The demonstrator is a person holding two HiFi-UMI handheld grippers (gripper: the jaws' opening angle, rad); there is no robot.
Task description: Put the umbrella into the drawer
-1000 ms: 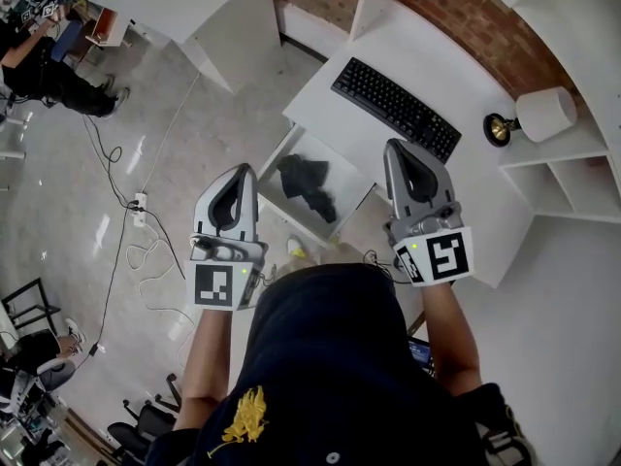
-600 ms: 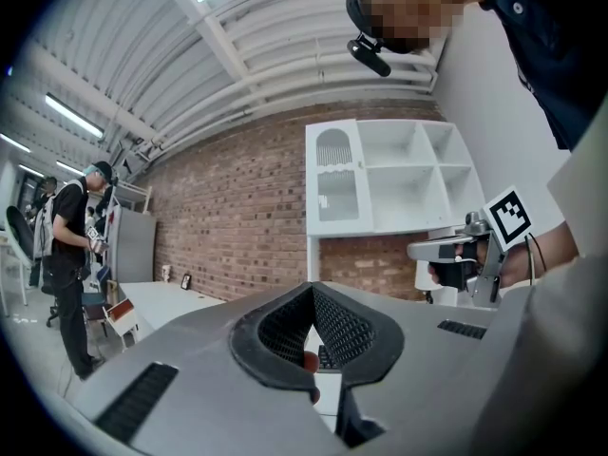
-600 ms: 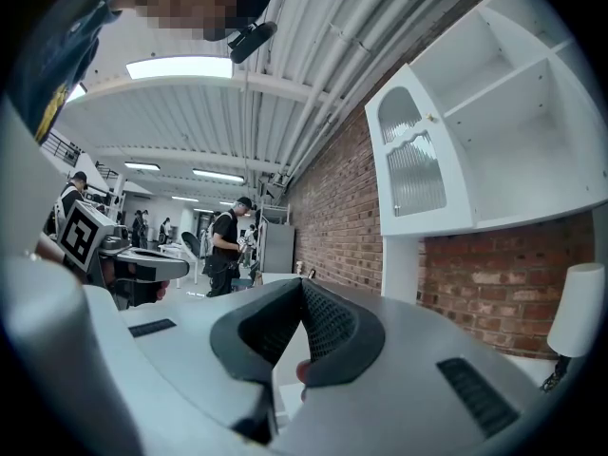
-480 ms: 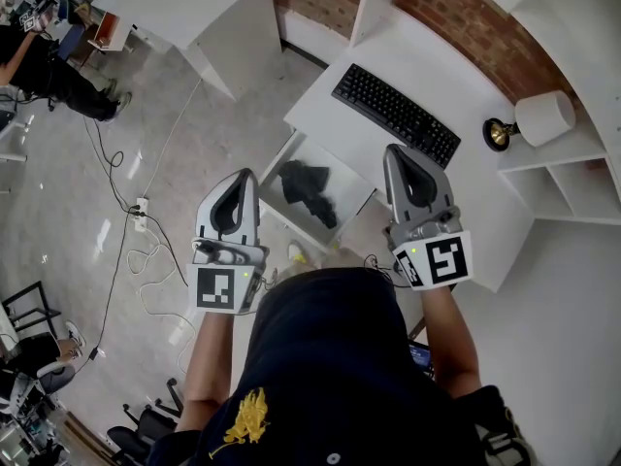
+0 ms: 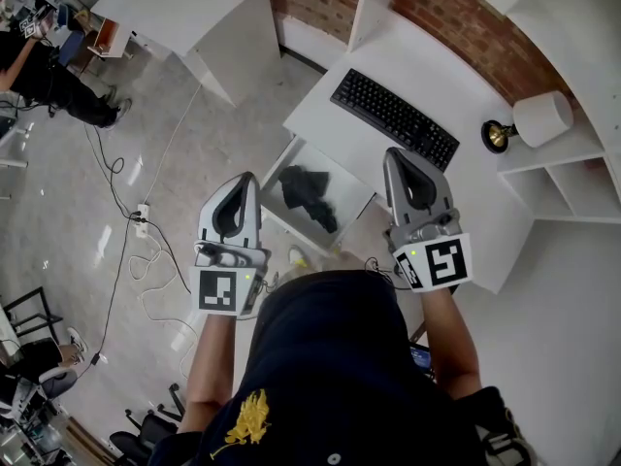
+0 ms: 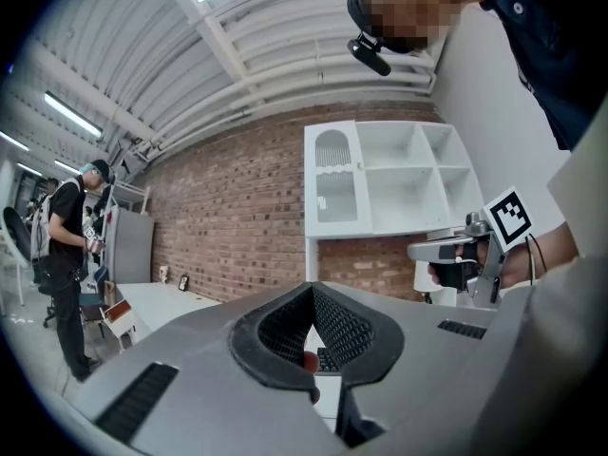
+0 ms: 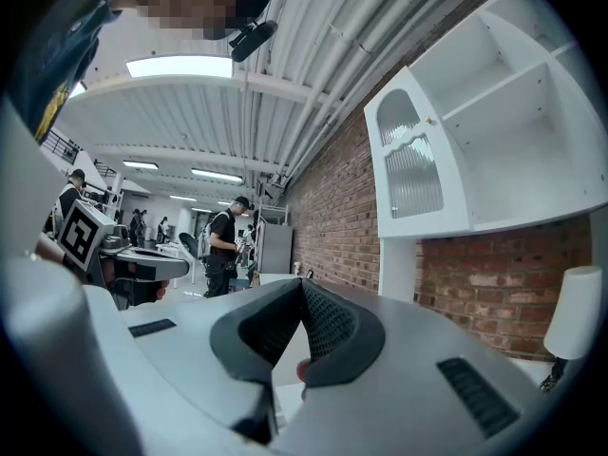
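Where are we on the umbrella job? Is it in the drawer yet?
Done, it seems: the umbrella lies as a dark bundle inside the open drawer. In hand: nothing. The left tongs and right tongs are both shut and empty, held up clear of the drawer. Left: probably nothing of the task itself, though the drawer stands open if you want it closed.
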